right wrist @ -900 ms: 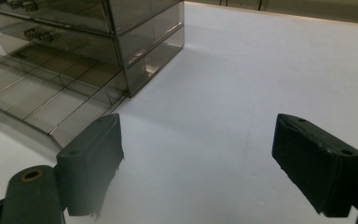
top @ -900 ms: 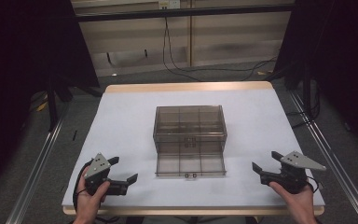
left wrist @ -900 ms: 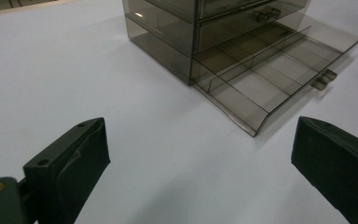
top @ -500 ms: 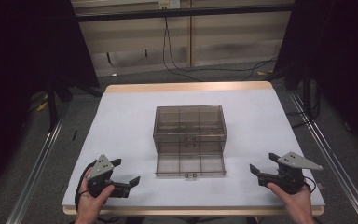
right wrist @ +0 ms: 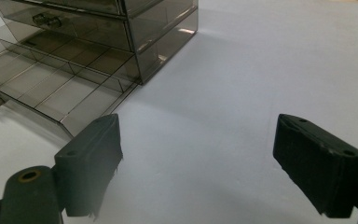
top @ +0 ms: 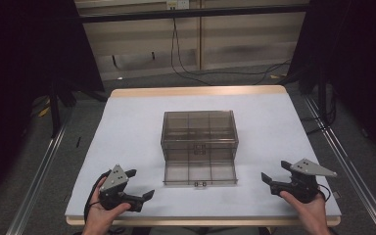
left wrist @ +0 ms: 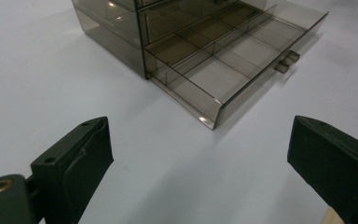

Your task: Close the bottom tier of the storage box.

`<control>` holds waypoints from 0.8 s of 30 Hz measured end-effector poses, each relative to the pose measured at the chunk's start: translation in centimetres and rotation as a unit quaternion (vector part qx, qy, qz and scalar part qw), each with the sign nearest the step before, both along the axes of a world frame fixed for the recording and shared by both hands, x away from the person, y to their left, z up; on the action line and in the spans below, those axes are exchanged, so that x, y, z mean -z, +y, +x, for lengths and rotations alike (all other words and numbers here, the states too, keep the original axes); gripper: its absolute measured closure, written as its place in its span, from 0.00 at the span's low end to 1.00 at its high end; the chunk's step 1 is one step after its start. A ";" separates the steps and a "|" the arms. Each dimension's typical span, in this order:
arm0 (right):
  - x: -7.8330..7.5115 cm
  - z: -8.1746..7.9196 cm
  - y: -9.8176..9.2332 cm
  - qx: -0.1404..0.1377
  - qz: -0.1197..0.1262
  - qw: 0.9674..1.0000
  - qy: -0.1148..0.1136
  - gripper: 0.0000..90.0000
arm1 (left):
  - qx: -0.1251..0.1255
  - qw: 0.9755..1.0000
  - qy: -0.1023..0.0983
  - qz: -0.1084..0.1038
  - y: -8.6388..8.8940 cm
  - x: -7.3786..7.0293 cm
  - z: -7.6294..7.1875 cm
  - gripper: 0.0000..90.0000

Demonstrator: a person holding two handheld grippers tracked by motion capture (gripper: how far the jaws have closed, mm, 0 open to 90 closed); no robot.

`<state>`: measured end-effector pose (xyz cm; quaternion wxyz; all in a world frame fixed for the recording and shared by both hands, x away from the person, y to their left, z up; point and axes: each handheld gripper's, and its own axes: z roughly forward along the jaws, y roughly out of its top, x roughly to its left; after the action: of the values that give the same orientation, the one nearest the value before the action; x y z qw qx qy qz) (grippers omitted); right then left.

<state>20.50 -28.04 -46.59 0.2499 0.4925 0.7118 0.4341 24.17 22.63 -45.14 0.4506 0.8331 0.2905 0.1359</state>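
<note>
The smoky clear drawer box [top: 199, 132] sits in the middle of the white table [top: 127, 127], well ahead of both my hands. Its bottom drawer [top: 200, 173] is pulled out toward me, long side running across the table, its small handle [top: 200, 184] facing my edge. Thin dividers split the drawer into compartments, and every compartment I can see through the plastic holds nothing. The upper drawer [right wrist: 70, 21] is pushed in, its own handle on the front.

My left tongs [top: 138, 184] rest low near the table's near left corner, jaws spread wide with nothing between them, aimed at the drawer's left front corner. My right tongs [top: 275, 173] sit near the right corner, jaws likewise wide apart around bare table, pointing toward the box's right side.
</note>
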 end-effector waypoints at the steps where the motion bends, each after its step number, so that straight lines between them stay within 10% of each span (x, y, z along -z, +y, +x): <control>1: 0.0 0.0 0.0 0.002 0.001 1.000 0.001 0.17 | 0.001 1.000 -0.001 0.002 -0.1 0.0 -0.1 0.08; 24: 0.1 0.3 0.0 -0.003 0.004 1.000 0.012 0.17 | 0.053 0.998 -0.004 0.030 -3.6 -0.7 -1.1 0.08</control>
<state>20.84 -28.01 -46.70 0.2385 0.4963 0.7145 0.4317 23.04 19.00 -44.46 0.4334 0.8597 0.2400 0.1241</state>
